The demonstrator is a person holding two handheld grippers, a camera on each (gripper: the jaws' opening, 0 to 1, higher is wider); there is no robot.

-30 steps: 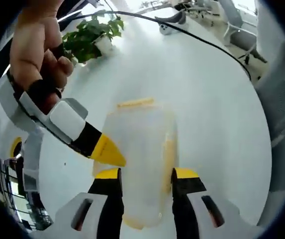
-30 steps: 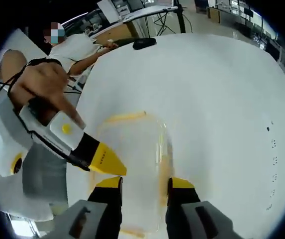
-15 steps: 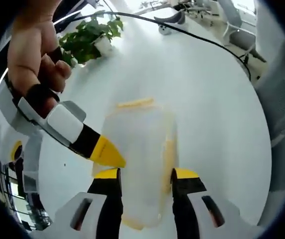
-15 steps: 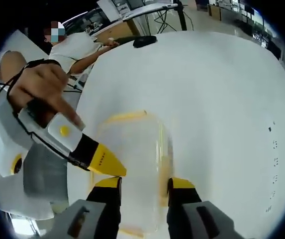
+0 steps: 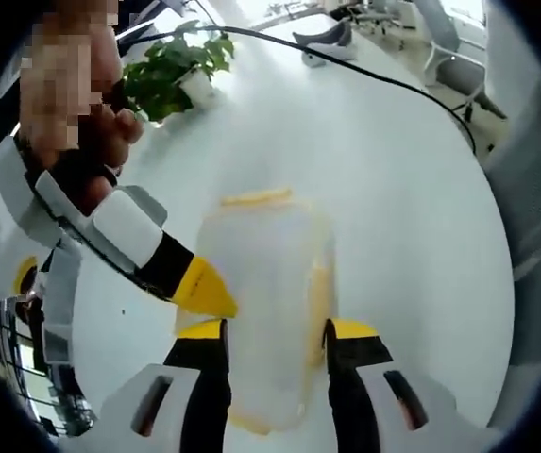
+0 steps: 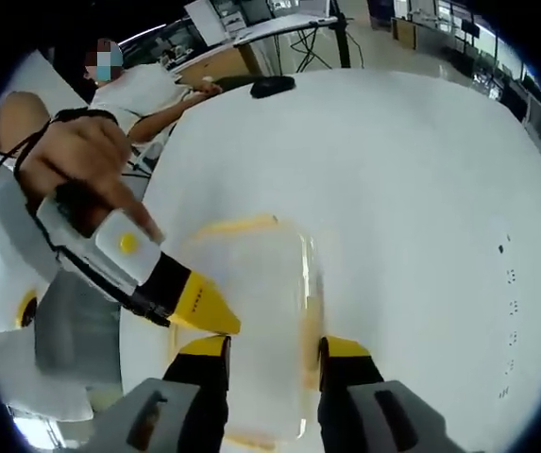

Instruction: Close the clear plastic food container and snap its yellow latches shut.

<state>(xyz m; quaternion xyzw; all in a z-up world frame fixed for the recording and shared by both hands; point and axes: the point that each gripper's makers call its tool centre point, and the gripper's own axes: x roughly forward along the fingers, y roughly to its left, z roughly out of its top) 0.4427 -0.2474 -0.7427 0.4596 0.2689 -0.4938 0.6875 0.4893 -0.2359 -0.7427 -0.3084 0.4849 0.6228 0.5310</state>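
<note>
The clear, round-cornered plastic food container point(image 5: 265, 311) with glossy yellow latches point(image 5: 256, 197) is sitting on the smooth white worktop point(image 5: 393, 189). The left tongs point(image 5: 275, 330) and the right tongs point(image 6: 272, 347) are each straddling it, jaws apart.

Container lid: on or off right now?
On. The clear lid covers the container flat, yellow latch at its far end. Whether the latches are snapped, cannot tell.
</note>
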